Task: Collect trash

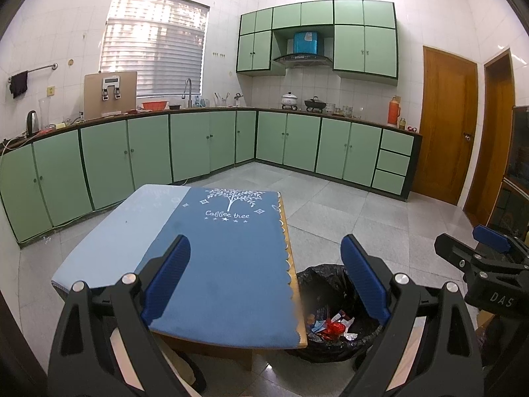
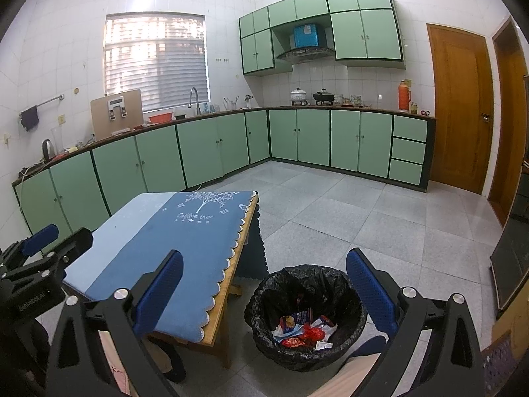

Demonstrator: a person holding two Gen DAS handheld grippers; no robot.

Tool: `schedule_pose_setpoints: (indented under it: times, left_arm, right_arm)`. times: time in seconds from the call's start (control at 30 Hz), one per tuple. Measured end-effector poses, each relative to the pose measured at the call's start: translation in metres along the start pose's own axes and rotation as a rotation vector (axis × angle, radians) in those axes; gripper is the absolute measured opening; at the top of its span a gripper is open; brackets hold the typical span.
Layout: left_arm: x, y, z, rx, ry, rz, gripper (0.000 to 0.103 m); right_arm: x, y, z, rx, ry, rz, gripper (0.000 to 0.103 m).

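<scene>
Green-cabinet kitchen, tiled floor. Low table [image 2: 185,231] with a bare blue cloth; bin [image 2: 305,317], black-lined, set just beside the table's right edge. Wrappers [image 2: 302,329] are seen lying inside the bin. Left gripper [image 1: 264,278] and right gripper [image 2: 264,292] are both spread wide, nothing held. Risk judged: a low sweep near the bin could snag the loose liner and tip it.

One table [image 2: 185,241], one bin [image 2: 264,301], perhaps six wrappers [image 2: 304,329].
</scene>
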State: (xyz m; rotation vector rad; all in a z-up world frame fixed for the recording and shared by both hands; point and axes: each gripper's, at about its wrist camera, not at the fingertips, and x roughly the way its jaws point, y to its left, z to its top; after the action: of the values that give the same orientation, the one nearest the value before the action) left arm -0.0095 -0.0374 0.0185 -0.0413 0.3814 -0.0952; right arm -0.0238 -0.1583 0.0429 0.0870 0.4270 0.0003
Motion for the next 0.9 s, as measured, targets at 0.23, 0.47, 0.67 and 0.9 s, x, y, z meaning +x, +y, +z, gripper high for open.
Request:
schedule_pose_setpoints:
  times: [0.23,0.47,0.67,0.9]
  left_arm:
    - [-0.0001,-0.0002,0.0000,0.000,0.000,0.001,0.089]
    - [-0.0001,0.0000,0.0002,0.000,0.001,0.001,0.089]
    - [-0.0002,-0.0001,0.0004,0.000,0.001,0.001,0.089]
    - [0.0006,0.0016,-0.0011,-0.002,0.003,0.002,0.089]
  right_arm:
    - [0.0001,-0.0001,0.0002,-0.001,0.000,0.000,0.097]
    - [-0.0002,-0.0003,0.0005,-0.001,0.000,0.000,0.097]
    - [-0.0001,0.0000,0.0007,-0.001,0.000,0.000,0.097]
    - [-0.0002,-0.0007,0.0012,-0.001,0.001,0.000,0.097]
